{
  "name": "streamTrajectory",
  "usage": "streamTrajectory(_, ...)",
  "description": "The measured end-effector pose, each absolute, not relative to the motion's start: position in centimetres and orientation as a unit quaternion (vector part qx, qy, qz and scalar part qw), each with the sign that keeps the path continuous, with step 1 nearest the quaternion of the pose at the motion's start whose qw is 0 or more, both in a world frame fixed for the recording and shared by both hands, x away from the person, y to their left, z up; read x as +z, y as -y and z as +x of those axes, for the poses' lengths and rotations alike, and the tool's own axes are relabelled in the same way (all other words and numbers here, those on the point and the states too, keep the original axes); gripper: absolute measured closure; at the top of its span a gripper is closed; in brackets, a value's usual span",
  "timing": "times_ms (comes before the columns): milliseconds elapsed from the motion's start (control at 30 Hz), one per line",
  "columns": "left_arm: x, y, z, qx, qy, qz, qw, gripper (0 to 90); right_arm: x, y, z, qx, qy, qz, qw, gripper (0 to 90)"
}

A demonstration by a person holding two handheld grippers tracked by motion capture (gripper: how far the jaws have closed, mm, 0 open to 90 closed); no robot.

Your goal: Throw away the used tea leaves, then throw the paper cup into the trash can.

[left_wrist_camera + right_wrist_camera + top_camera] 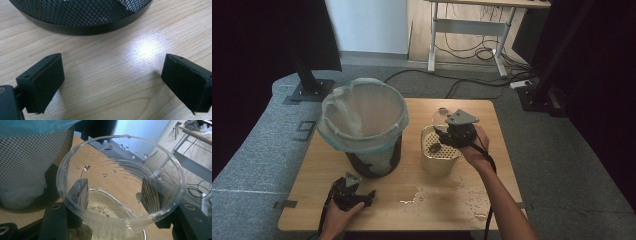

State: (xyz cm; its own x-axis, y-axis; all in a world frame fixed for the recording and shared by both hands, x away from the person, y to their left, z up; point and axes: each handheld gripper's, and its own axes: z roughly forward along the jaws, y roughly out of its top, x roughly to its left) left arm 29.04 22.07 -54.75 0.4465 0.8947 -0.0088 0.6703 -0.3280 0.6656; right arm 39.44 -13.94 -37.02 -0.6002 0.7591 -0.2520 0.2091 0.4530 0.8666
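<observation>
Liquid left in the plastic cup [120, 192], pinched by the right tool [451, 131], could spill on the counter [412, 200] if tilted before reaching the strainer pot [440, 156]; left tool [112, 82] spread.

My black right gripper [451, 134] holds a clear cup [120, 192]; beside it stand a black mesh bin [372, 162] with pale blue liner [362, 120] and a cream container [440, 162] on light woodgrain table [492, 125].
</observation>
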Motion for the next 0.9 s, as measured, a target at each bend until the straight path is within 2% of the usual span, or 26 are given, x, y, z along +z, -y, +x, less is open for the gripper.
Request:
streamTrajectory(467,-54.7,-22.1,29.0,0.184,-0.493,0.794,0.305,4.1,-36.8,14.5,39.5,0.457,-0.766,0.334,0.305,39.7)
streamTrajectory(900,-54.7,-22.1,29.0,0.184,-0.493,0.794,0.305,4.1,-33.6,13.9,39.3,0.52,-0.73,0.333,0.294,39.7)
